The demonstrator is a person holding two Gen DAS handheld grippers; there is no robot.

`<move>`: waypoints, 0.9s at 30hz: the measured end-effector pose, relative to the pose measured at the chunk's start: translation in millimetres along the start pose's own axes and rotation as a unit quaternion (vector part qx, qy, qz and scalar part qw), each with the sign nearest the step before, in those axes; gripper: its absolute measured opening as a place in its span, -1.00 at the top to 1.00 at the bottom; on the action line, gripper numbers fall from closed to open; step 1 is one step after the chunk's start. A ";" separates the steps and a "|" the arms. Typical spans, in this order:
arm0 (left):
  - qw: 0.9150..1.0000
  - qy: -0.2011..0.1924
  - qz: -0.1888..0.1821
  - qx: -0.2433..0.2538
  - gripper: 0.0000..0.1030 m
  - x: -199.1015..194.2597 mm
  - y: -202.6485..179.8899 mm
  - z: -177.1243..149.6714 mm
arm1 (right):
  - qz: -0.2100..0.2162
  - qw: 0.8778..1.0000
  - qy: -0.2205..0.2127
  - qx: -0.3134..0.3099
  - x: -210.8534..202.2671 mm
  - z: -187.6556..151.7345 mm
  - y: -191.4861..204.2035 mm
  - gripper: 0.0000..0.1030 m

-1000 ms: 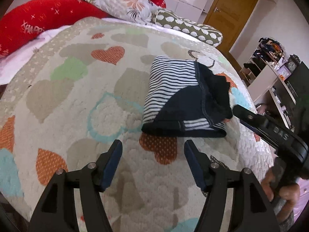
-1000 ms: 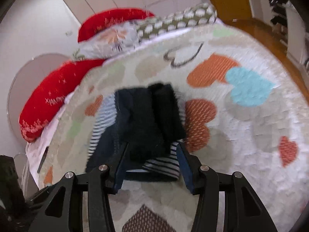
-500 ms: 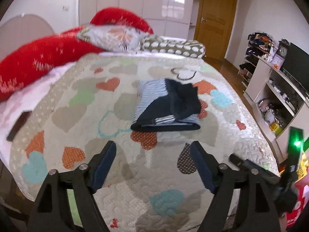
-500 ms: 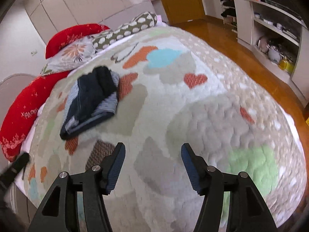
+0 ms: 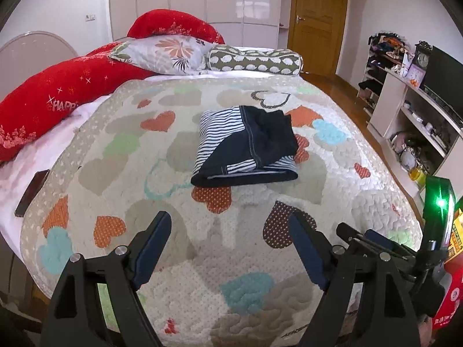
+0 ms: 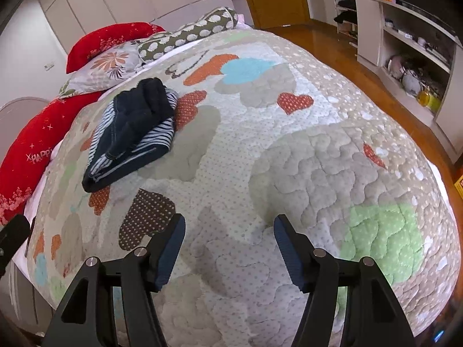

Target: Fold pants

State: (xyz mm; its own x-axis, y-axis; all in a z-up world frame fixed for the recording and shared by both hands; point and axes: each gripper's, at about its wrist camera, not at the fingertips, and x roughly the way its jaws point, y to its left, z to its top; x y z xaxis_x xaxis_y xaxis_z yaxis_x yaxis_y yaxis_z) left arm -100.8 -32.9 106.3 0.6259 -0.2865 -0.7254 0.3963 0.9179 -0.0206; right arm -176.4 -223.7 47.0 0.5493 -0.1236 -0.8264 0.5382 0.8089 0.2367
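The pants (image 5: 246, 150) lie folded in a compact bundle mid-bed on the heart-patterned quilt (image 5: 179, 260), well apart from both tools. The left gripper (image 5: 228, 251) hovers wide, fingers spread, nothing between; the right gripper (image 6: 228, 251) is opening over bare quilt, jaws empty.

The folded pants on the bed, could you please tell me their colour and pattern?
Dark navy with blue-and-white striped panels; the pants show best in the left wrist view.

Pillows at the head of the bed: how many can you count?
4: a long red one at left, another red one at the back, a floral one in front, a spotted bolster at right. More may be hidden.
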 end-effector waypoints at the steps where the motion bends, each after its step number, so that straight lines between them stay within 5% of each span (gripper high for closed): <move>1: 1.000 0.001 0.001 0.001 -0.59 0.4 -0.2 -0.5 | -0.001 1.000 0.001 0.000 0.6 0.4 0.4 -0.32; 27: 0.999 0.043 -0.012 -0.011 -0.59 20.6 6.1 -9.2 | -0.017 0.999 0.001 -0.033 6.8 -6.1 14.6 -0.40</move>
State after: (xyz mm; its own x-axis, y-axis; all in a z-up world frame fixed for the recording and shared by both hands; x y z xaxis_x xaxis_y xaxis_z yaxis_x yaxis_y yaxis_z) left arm -91.8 -30.7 84.9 0.5557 -0.2843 -0.7813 0.3950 0.9172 -0.0528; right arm -168.7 -209.2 41.8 0.5297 -0.1503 -0.8348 0.5128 0.8407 0.1740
